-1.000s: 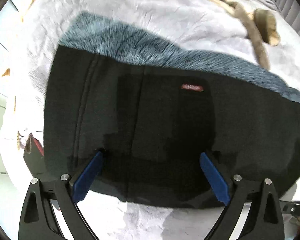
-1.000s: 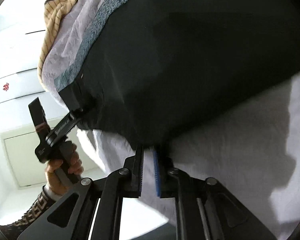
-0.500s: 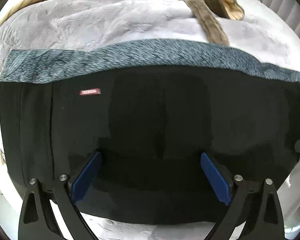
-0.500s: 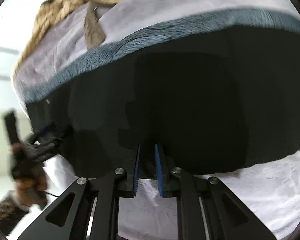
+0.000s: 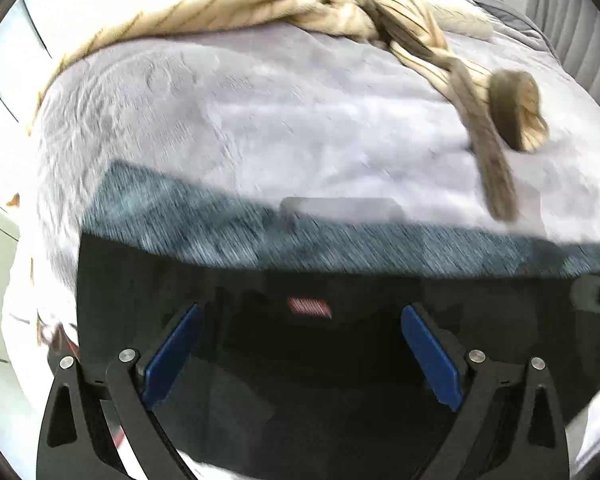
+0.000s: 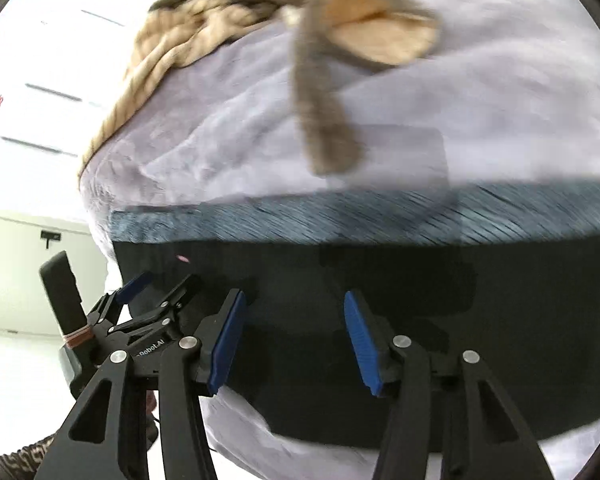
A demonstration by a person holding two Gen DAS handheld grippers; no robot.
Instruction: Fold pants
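Smooth black pants [image 5: 340, 380], grey fuzzy lining [image 5: 228, 236], plush bedspread [image 5: 300, 120]

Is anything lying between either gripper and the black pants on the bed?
Nothing visible. The black pants lie directly under the open left gripper and the right gripper, whose jaws are opening with nothing clamped. The beige sweater lies farther back.

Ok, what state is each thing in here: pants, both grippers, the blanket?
Pants: folded, lying flat on the bed cover, grey lining strip showing along the far edge.
Left gripper: open, nothing between the pads, above the pants.
Right gripper: jaws opening, nothing between them.
Blanket: bunched at the far side of the bed.
Bed cover: spread out, wrinkled.
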